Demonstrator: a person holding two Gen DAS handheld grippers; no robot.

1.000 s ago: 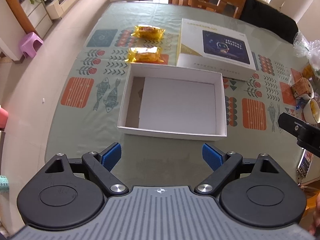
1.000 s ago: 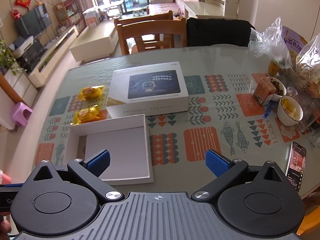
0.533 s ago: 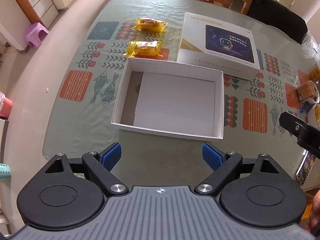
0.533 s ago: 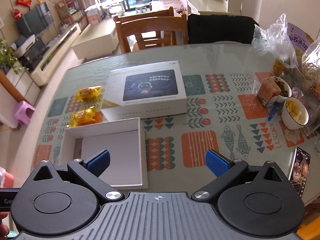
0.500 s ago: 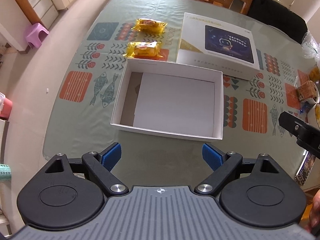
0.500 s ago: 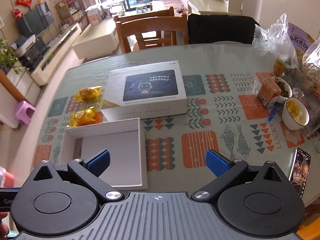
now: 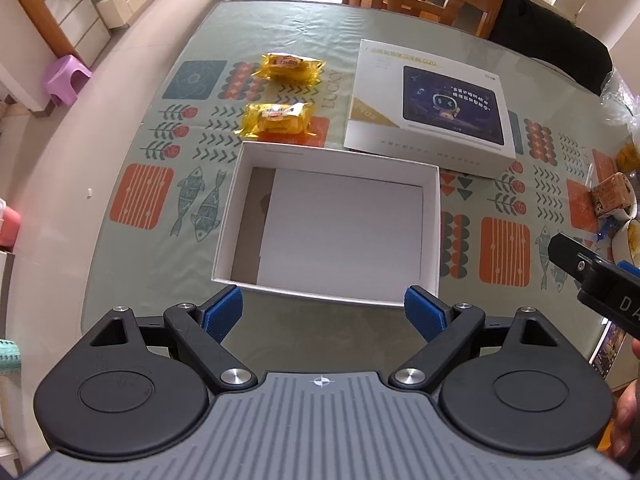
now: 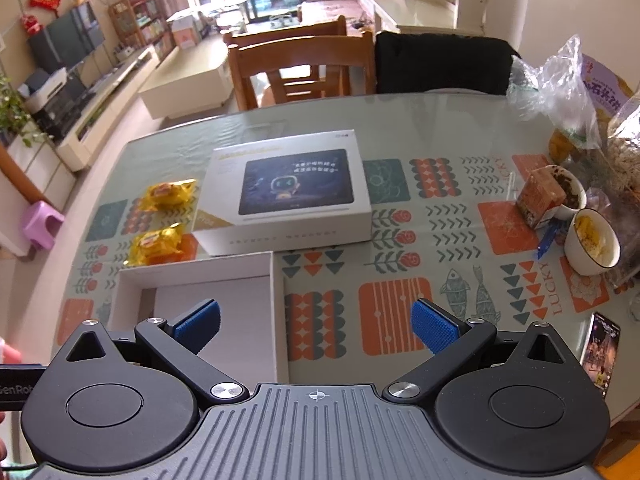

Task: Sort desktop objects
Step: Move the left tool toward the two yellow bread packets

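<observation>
Matt white cardboard box (image 7: 435, 240), glossy tablecloth (image 7: 168, 264)

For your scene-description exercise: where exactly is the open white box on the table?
In the left wrist view the open white box sits centre, just beyond the open left tongs, with the nearer yellow snack packet behind its left corner and the printed tablet box behind its right.

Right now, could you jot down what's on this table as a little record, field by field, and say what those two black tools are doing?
Open white box: empty, nearest the tools
Yellow snack packets: two, near one just beyond the box, far one behind it
Printed tablet box: closed, flat, beyond the open box
Left gripper: fingers apart, holding nothing
Right gripper: fingers apart, holding nothing
Right side: two bowls, phone, plastic bags
</observation>
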